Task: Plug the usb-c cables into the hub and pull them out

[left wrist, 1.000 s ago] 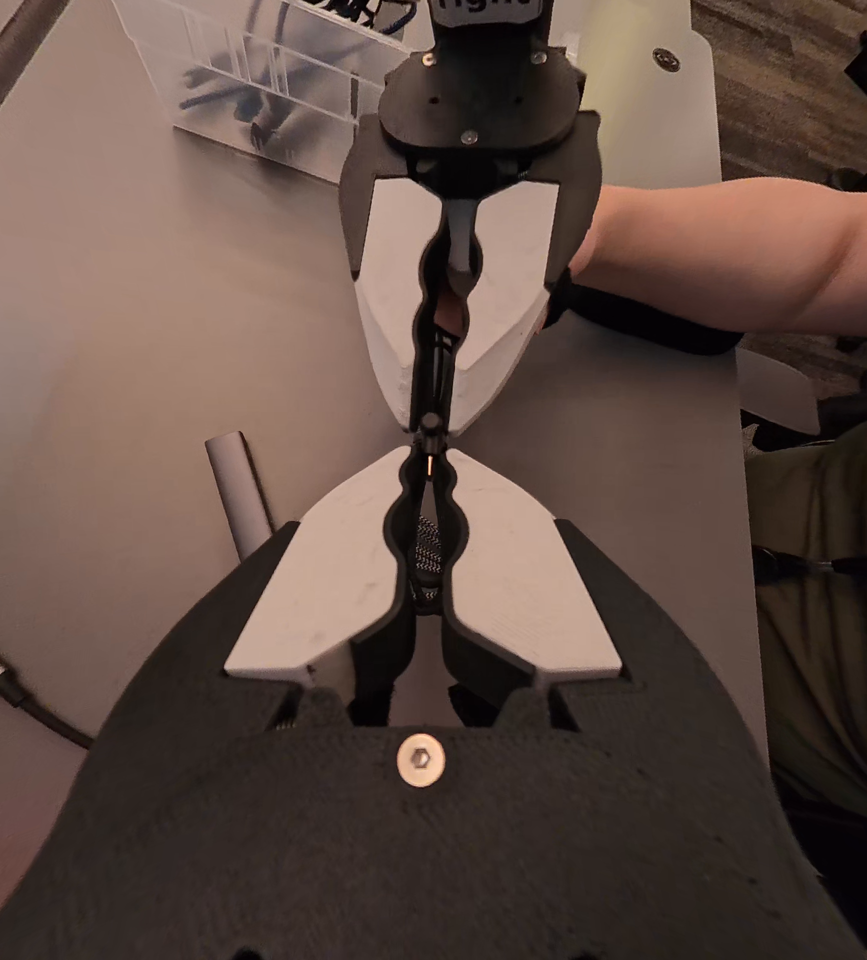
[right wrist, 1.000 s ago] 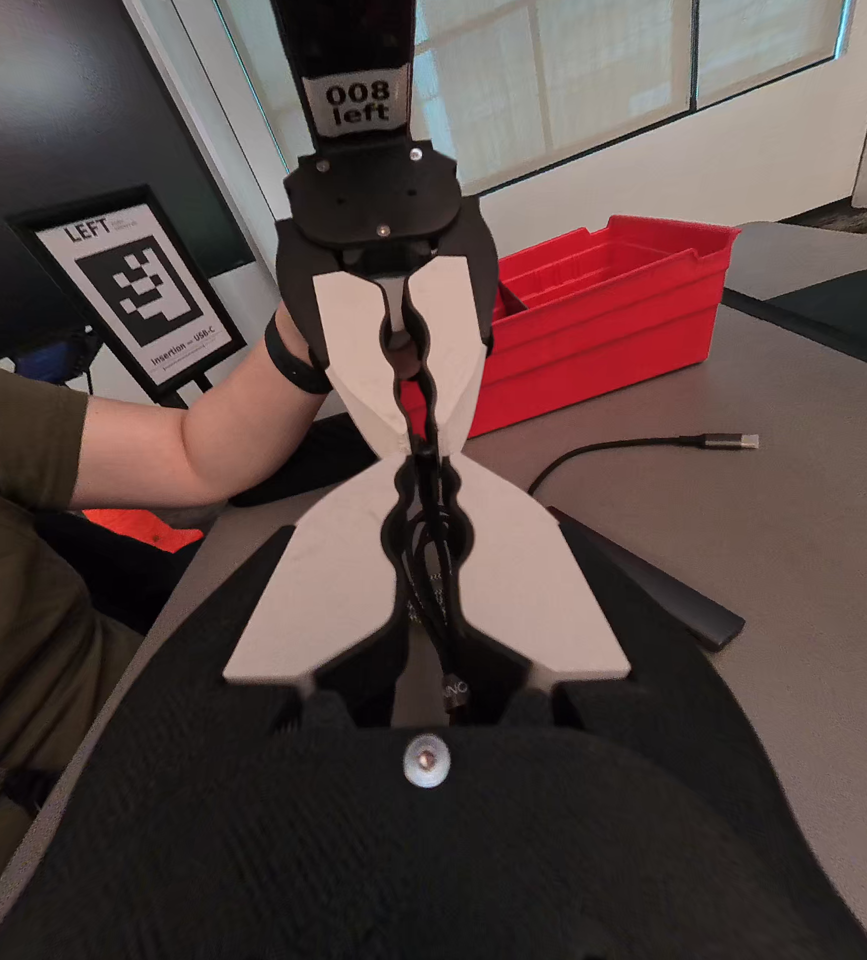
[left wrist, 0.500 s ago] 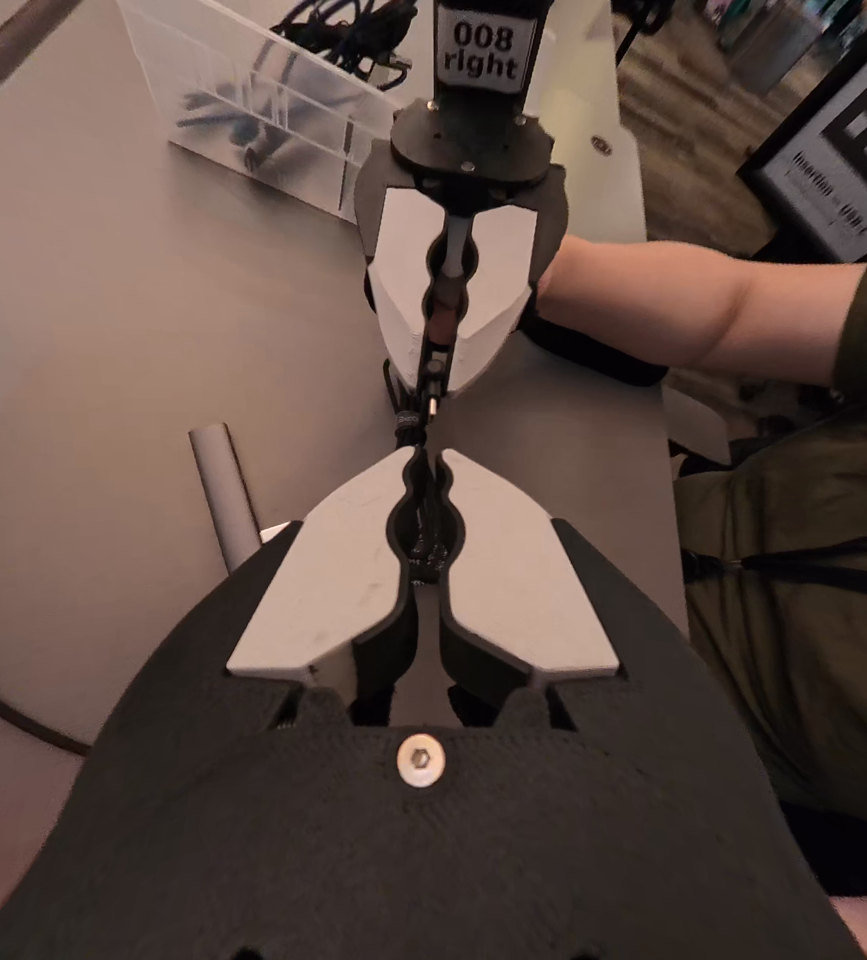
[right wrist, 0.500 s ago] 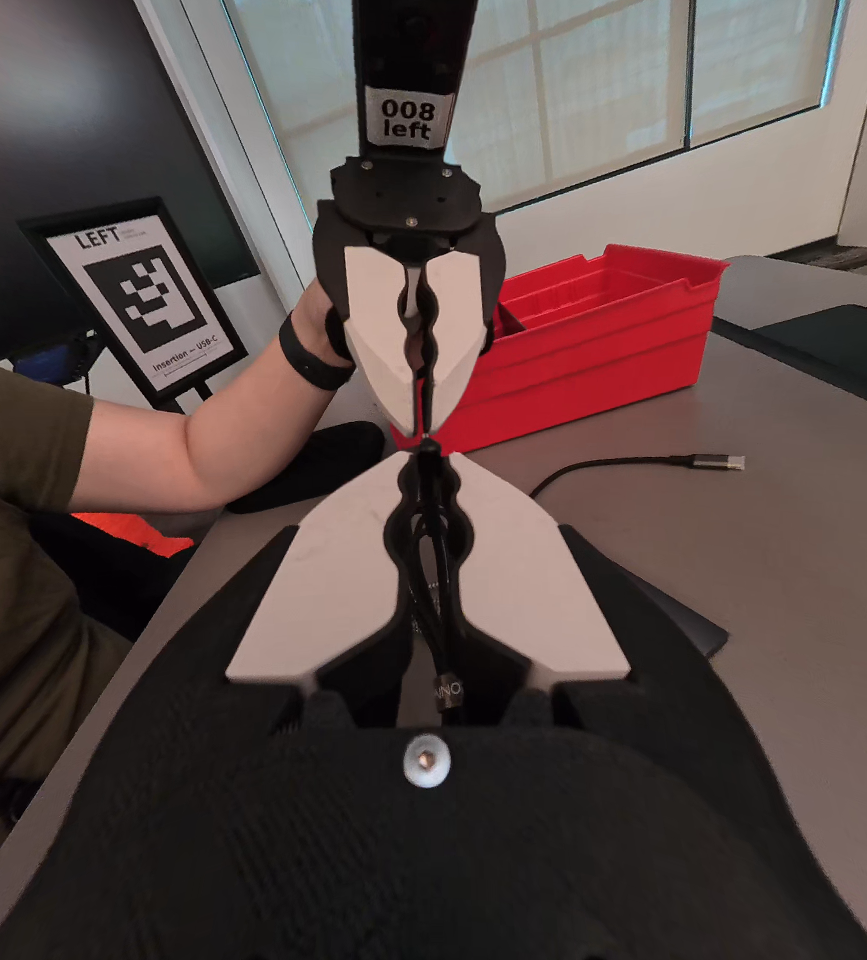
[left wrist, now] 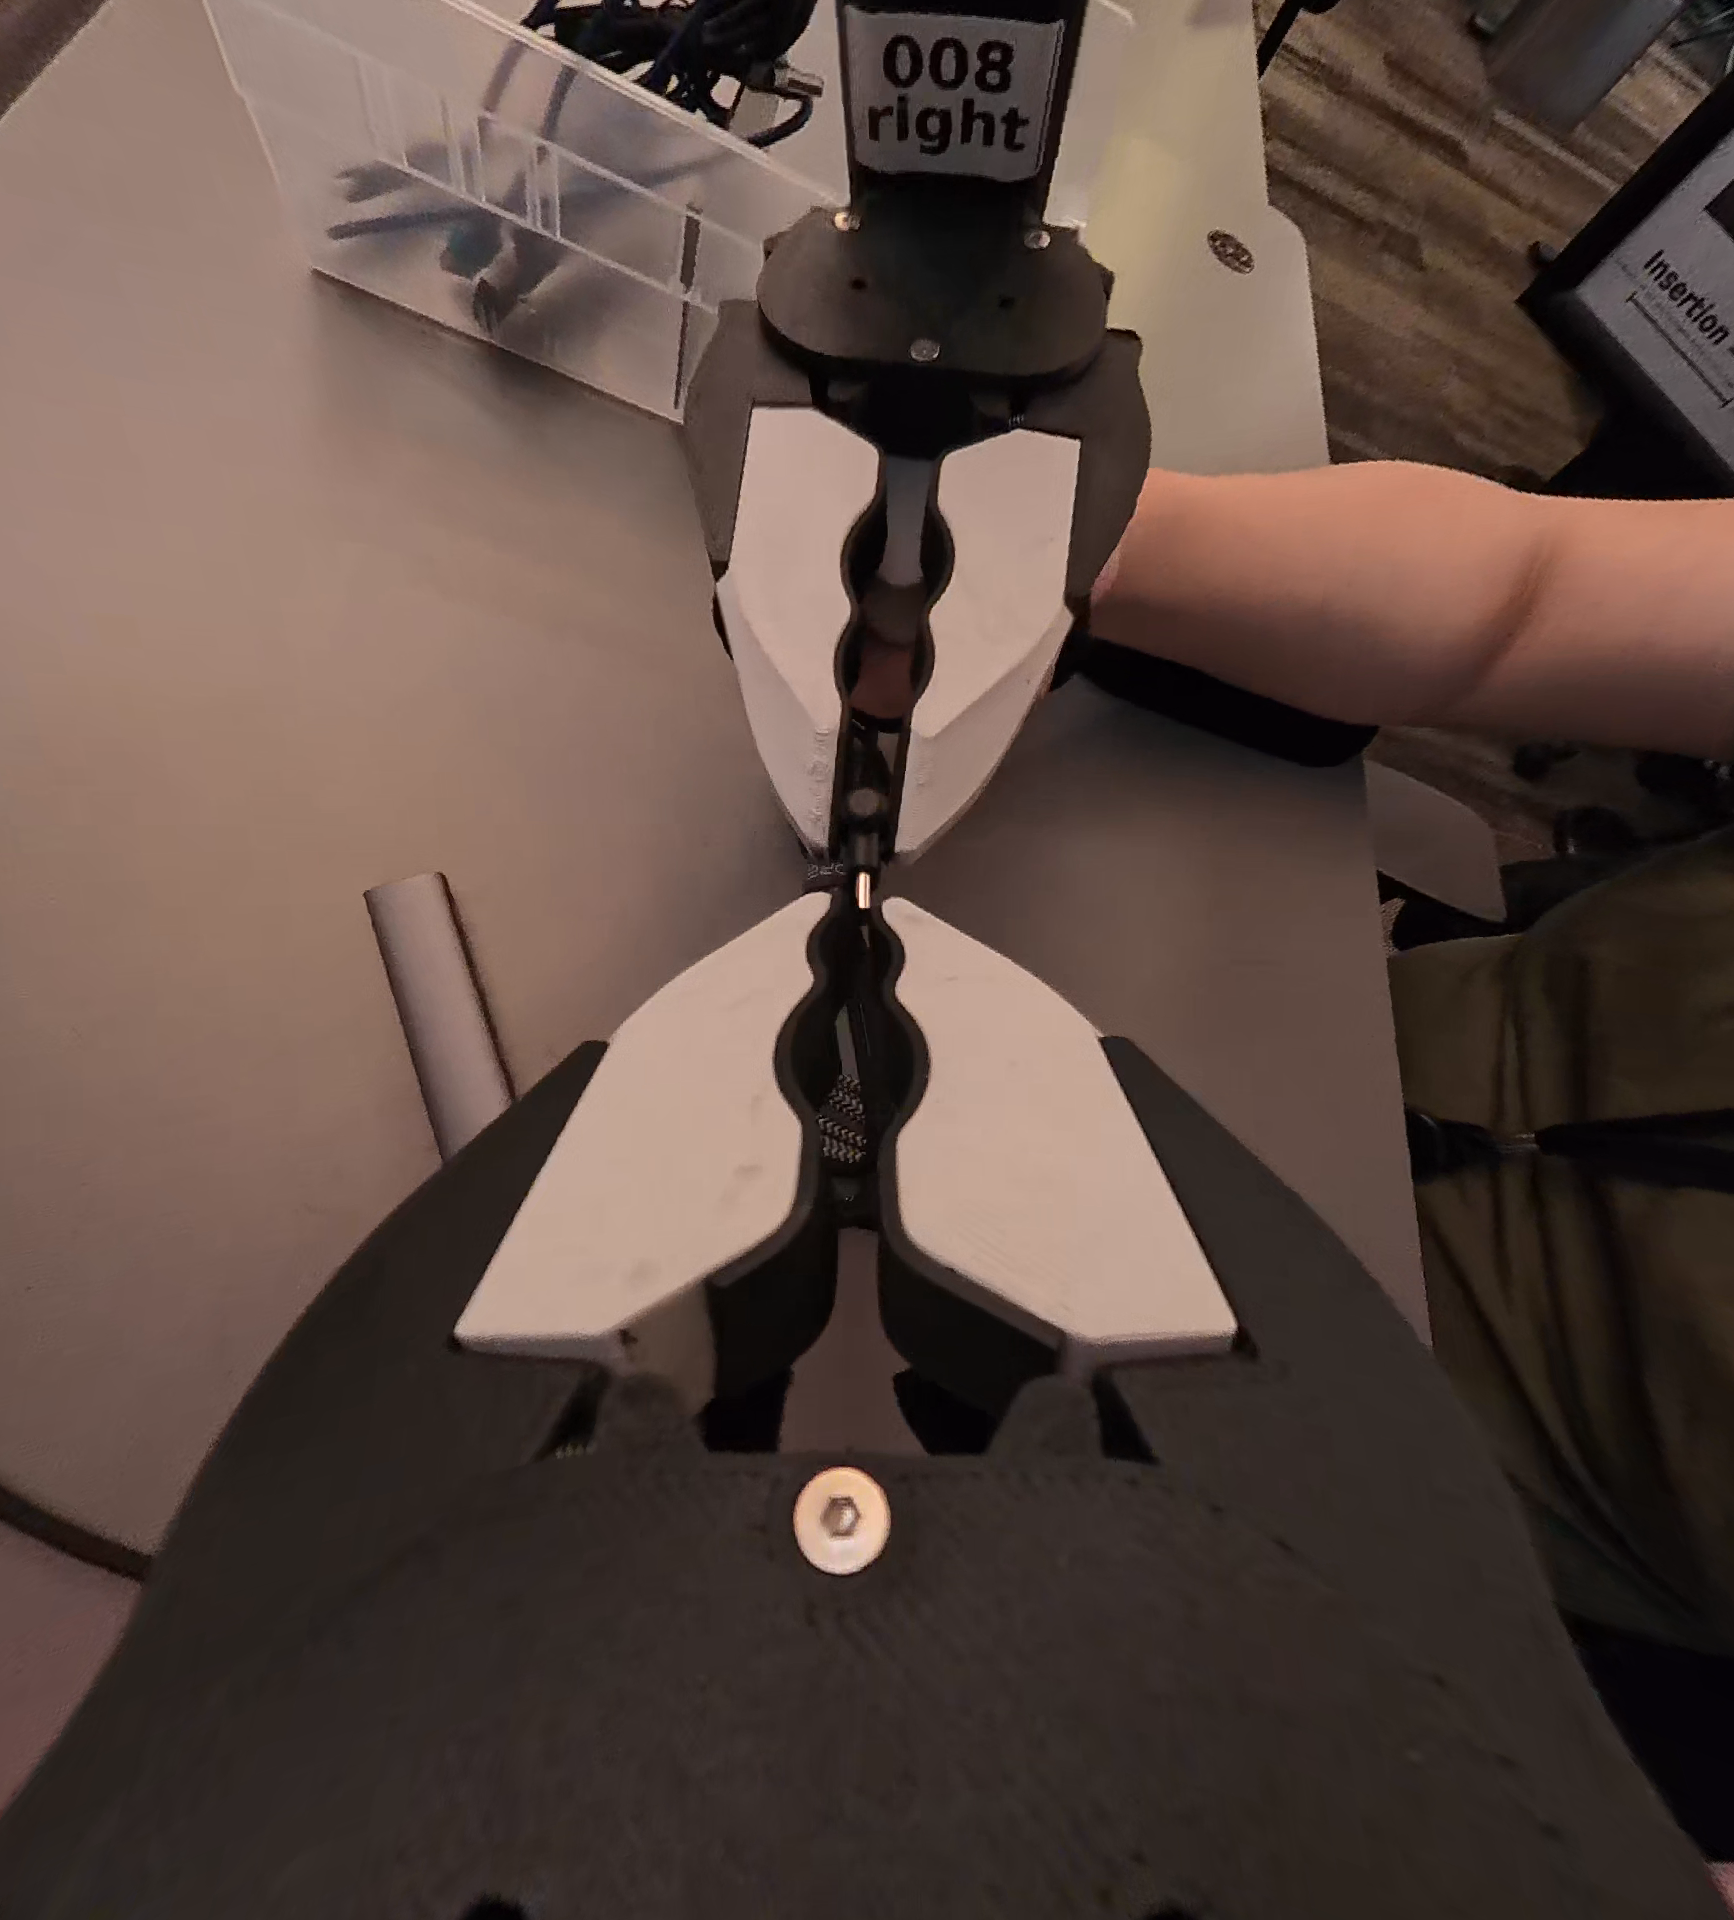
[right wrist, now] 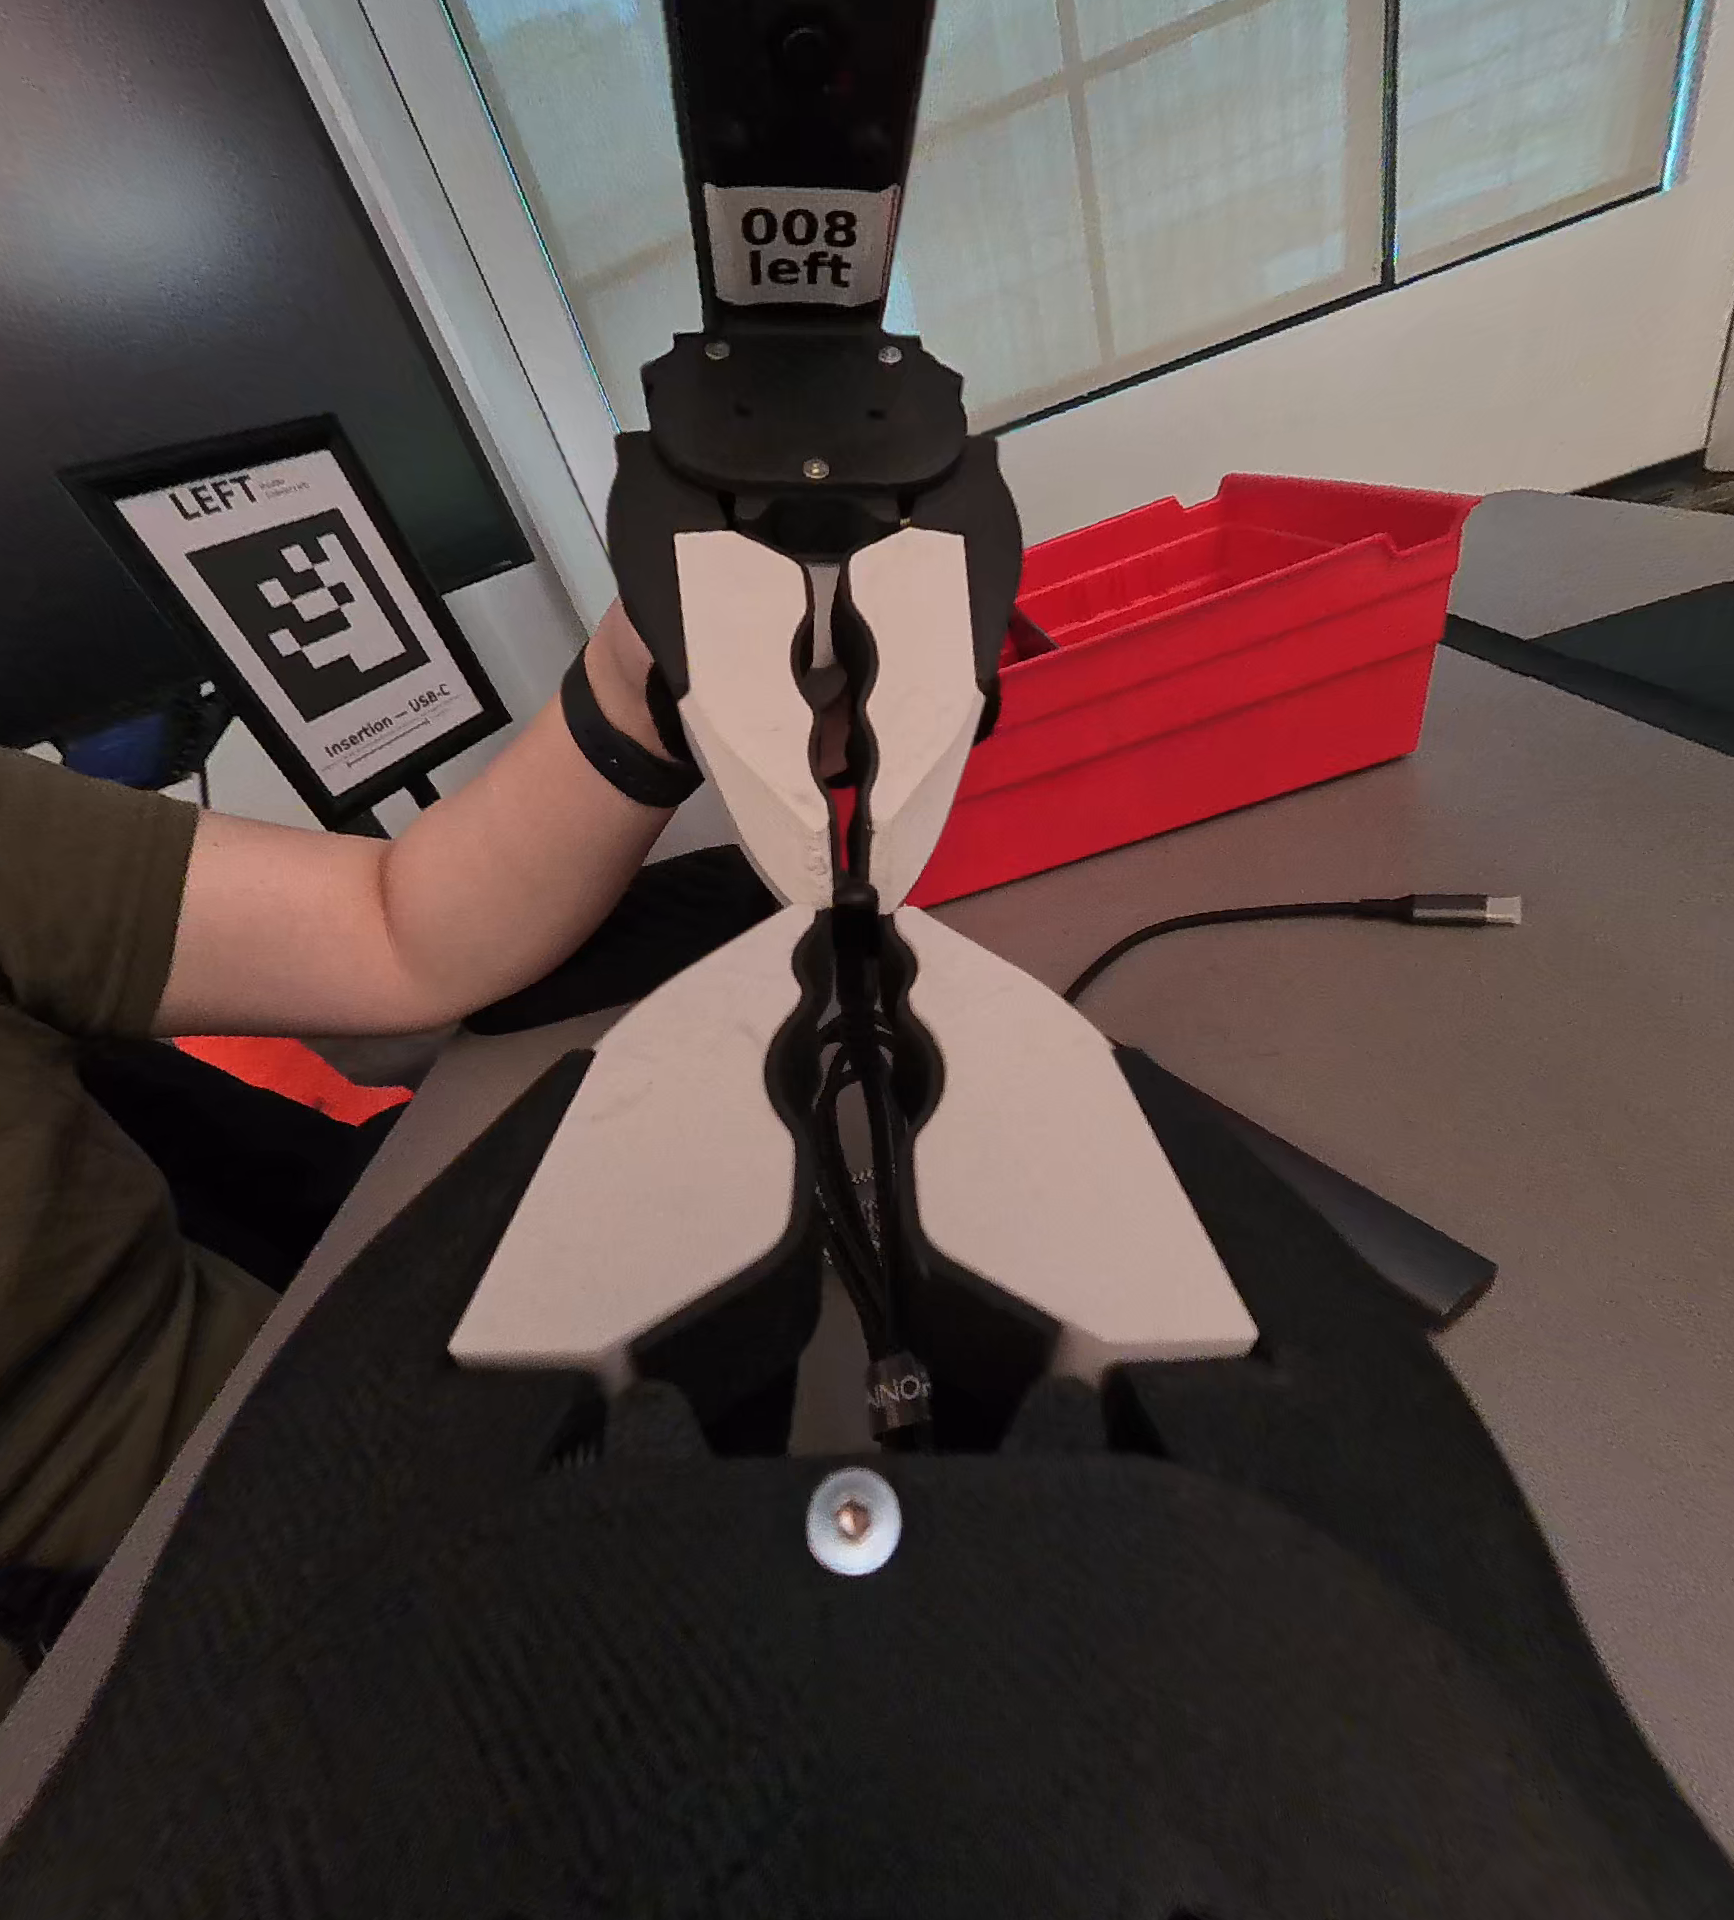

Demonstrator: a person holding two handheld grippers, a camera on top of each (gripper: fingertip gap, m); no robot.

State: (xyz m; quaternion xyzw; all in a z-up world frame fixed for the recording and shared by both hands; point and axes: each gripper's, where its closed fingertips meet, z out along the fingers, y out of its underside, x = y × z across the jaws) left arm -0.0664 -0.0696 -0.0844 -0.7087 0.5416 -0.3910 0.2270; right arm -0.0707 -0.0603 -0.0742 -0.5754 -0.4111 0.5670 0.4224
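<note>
My left gripper (left wrist: 855, 906) and right gripper (right wrist: 850, 912) face each other tip to tip above the grey table (left wrist: 167, 727). The right gripper is shut on a bundled black usb-c cable (right wrist: 868, 1132); its plug with a metal tip (left wrist: 861, 883) sticks out at the fingertips. The left gripper is shut, with a braided cable (left wrist: 842, 1127) between its fingers. In the right wrist view the left gripper (right wrist: 845, 878) is pinching the black cable. The hub, a slim grey bar (left wrist: 437, 1018), lies on the table under the left gripper; it shows dark in the right wrist view (right wrist: 1362, 1236).
A second black cable with a metal plug (right wrist: 1445, 912) lies on the table. A red bin (right wrist: 1206, 686) stands behind it. A clear bin with cables (left wrist: 551, 208) is at the far side. Sign stands (right wrist: 312, 623) flank the table. The person's forearms reach in. Only a small space, under 4 cm, lies between the two pairs of fingers. From either gripper's tips it is about 15 cm to the slim grey bar (left wrist: 437, 1018).
The two grippers drew apart half a second ago and have closed in again, tips almost touching. Both stay shut.
</note>
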